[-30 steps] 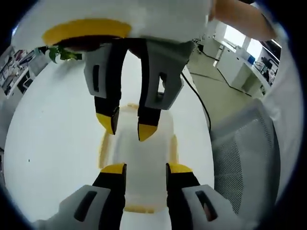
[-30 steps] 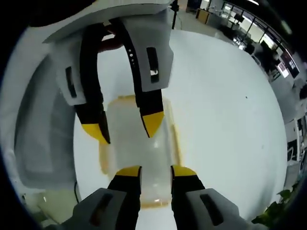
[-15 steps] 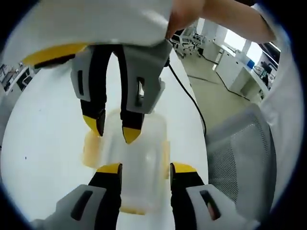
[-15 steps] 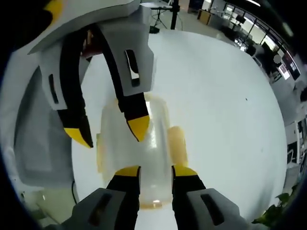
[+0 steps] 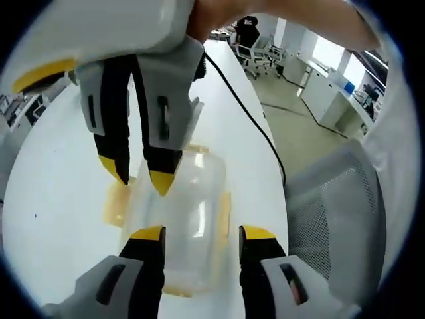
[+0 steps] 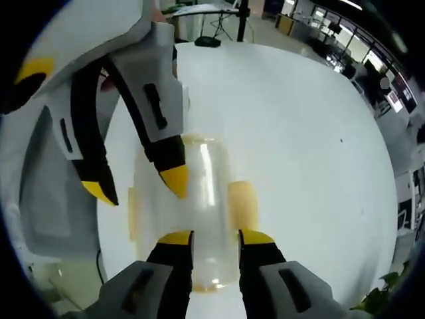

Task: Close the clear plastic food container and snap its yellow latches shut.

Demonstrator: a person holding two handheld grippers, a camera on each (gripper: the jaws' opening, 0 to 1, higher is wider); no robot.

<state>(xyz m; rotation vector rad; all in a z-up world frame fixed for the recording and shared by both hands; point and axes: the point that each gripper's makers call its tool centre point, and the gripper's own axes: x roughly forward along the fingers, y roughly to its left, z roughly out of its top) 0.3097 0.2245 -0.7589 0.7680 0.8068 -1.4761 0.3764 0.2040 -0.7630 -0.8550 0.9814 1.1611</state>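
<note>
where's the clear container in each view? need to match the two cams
Left gripper view: clear container at lower centre, between the left gripper tips and the right gripper coming down from the top.
Right gripper view: container at lower centre, above the right gripper tips.
Shared landmark: the white table.

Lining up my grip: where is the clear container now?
The container sits on the white table, just beyond the left gripper, with the right gripper above it.
</note>
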